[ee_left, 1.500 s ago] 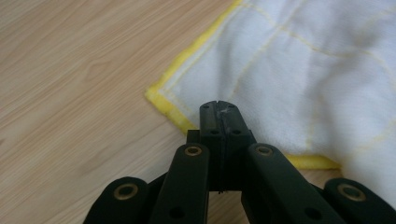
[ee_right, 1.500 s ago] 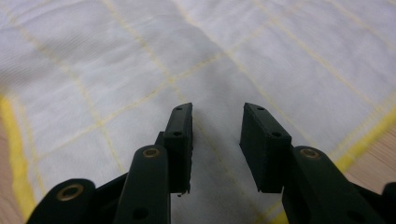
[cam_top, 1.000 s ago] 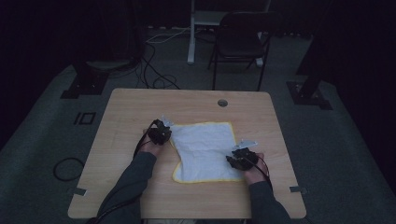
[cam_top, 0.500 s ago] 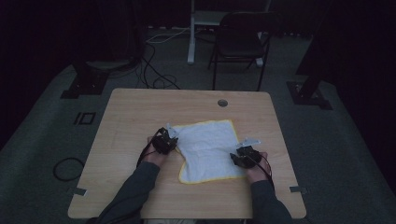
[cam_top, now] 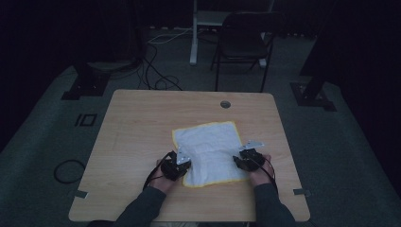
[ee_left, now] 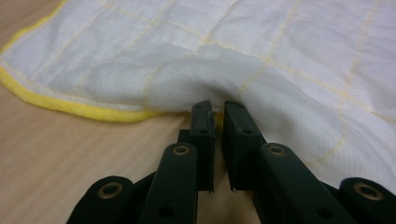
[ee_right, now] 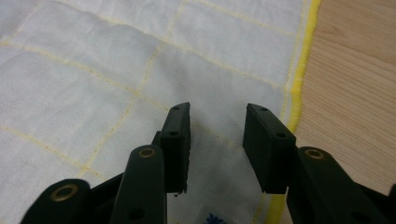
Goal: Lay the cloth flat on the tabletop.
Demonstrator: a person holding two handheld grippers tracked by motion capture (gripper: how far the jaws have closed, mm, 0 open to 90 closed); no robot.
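At the left edge of the white cloth [cam_top: 210, 152], near its nearer left corner, the left gripper [cam_top: 182, 160] is seen from the high view, borne by a hand coming in from the bottom. In the left gripper view its jaws are nearly together, with a fold of the cloth's [ee_left: 261, 60] yellow-bound edge pinched between their tips; they have just been closing a little further on it. Beside the pinch the fabric is raised into a soft ridge, while the rest lies flat.

The cloth is spread on the wooden table [cam_top: 137, 137], lying right of the table's middle and toward the person's side, its corners slightly turned against the table's edges. It is white, thin and woven, hemmed all round in bright yellow and crossed by faint yellow stitched lines that divide it into squares.

At the cloth's right edge the right gripper [cam_top: 245, 161] is held. In the right gripper view its jaws stand moderately apart above the cloth [ee_right: 93, 79], just inside the yellow hem, with nothing gripped between them; a small blue mark is seen on the fabric below them.
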